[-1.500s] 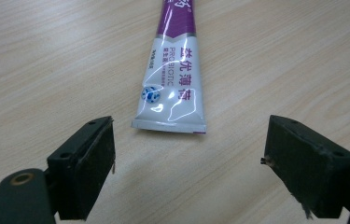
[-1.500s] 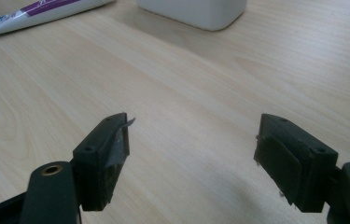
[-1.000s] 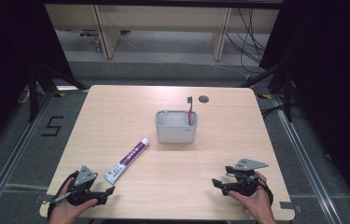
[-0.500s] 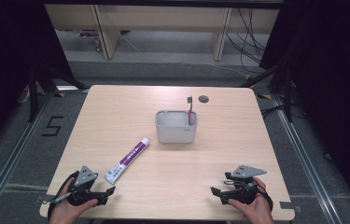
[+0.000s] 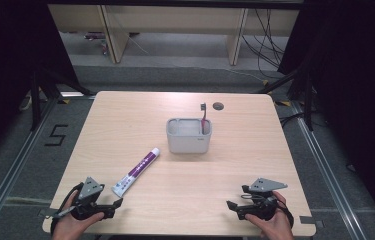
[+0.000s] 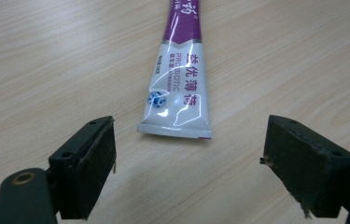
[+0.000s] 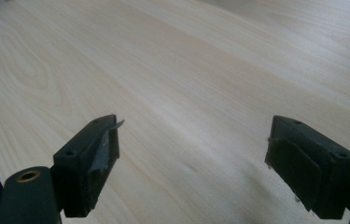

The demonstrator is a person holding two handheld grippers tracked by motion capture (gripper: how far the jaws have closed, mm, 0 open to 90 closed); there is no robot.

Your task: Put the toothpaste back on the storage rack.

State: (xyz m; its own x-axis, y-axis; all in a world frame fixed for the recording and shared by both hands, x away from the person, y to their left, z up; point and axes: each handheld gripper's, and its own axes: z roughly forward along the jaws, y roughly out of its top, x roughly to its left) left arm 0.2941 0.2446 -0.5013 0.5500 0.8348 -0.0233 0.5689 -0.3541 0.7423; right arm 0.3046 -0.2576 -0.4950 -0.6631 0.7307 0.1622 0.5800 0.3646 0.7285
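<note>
- Change noted: against the pictures from a second and half a second ago, the right gripper (image 5: 249, 206) sits lower at the near edge of the counter (image 5: 255, 150), drawn back toward the person at about 5 o'clock. The left gripper (image 5: 106, 209) holds its station at about 7 o'clock with no visible shift.
- Toothpaste tube (image 5: 136, 171): unmoved across all three pictures. It lies flat on the counter at about 8 o'clock from the grey holder (image 5: 188, 136), cap end toward the holder, crimped end toward the left gripper.
- Left gripper view: the tube's crimped end (image 6: 175, 126) lies just ahead of the fingers (image 6: 91, 158), between their lines but not touched. The fingers stand wide apart, holding nothing.
- Right gripper view: fingers (image 7: 93, 158) likewise spread wide and empty, over bare wood.
- Holder: stands near the counter's centre with a toothbrush (image 5: 204, 118) upright in its right-hand part (head up, leaning slightly).
- Judgement: the right side's retreat suggests it is standing clear, leaving the work to the left gripper. The tube appears to be the next thing for pickup, likely bound for the holder; that grasp is not yet made.
- Risk (minor): the flat crimp offers a thin edge; a pinch further up the body would likely hold better.
</note>
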